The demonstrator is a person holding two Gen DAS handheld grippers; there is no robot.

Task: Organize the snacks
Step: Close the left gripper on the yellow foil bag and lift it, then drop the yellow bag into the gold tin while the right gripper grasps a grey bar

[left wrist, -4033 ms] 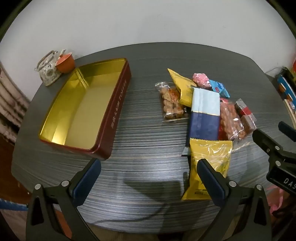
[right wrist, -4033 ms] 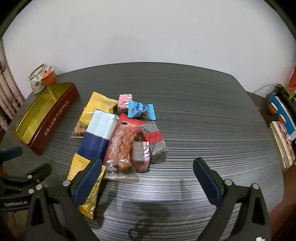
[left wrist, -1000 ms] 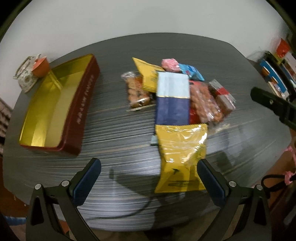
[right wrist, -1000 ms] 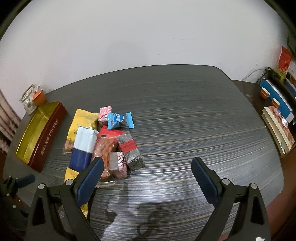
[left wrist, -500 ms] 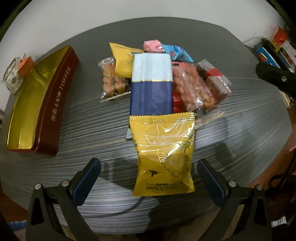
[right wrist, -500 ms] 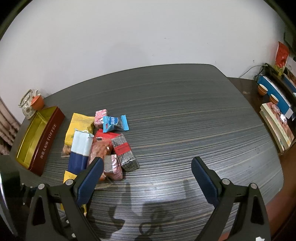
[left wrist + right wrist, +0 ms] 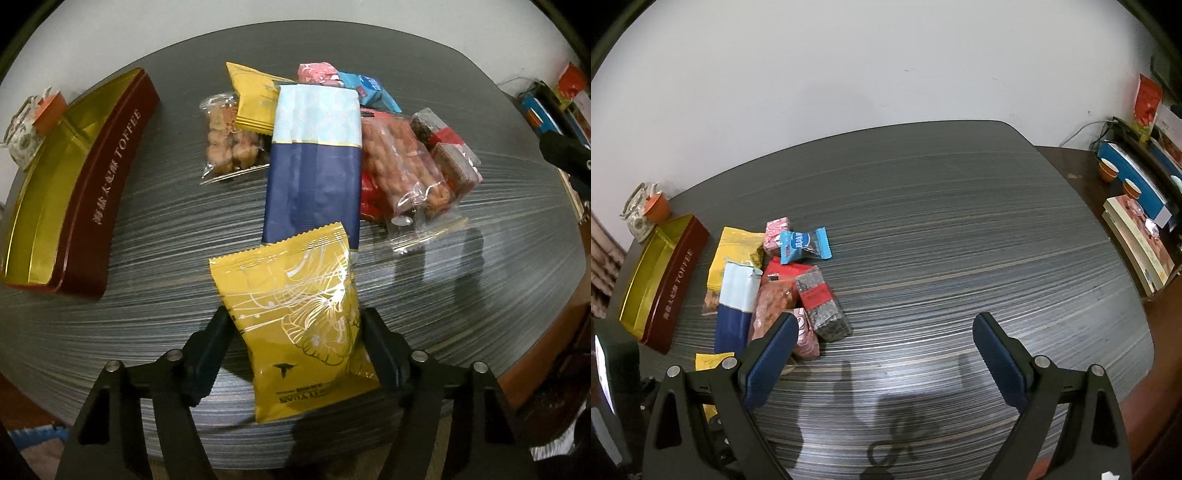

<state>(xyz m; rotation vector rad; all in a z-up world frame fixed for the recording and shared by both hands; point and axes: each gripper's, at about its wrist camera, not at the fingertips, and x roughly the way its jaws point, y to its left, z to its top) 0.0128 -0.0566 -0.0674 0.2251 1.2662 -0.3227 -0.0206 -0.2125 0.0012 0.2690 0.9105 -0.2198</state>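
My left gripper (image 7: 295,339) is shut on a yellow snack packet (image 7: 295,314), its fingers pinching the packet's sides near the table's front edge. Behind it lies a pile of snacks: a blue-and-navy pouch (image 7: 314,162), a second yellow packet (image 7: 255,99), a clear bag of brown balls (image 7: 229,136), a bag of twisted sticks (image 7: 402,170), a pink candy (image 7: 317,72) and a blue candy (image 7: 373,90). An open red toffee tin (image 7: 110,177) with a gold inside stands to the left. My right gripper (image 7: 886,354) is open and empty above bare table, right of the pile (image 7: 786,288).
A small teapot and an orange cup (image 7: 646,210) stand behind the tin (image 7: 668,288). A side table at the right holds books (image 7: 1141,236) and cups. The table's front edge (image 7: 258,417) runs just below my left gripper.
My left gripper has moved forward and closed on the near yellow packet, which was lying flat between open fingers. The right gripper has drawn back and up a little.
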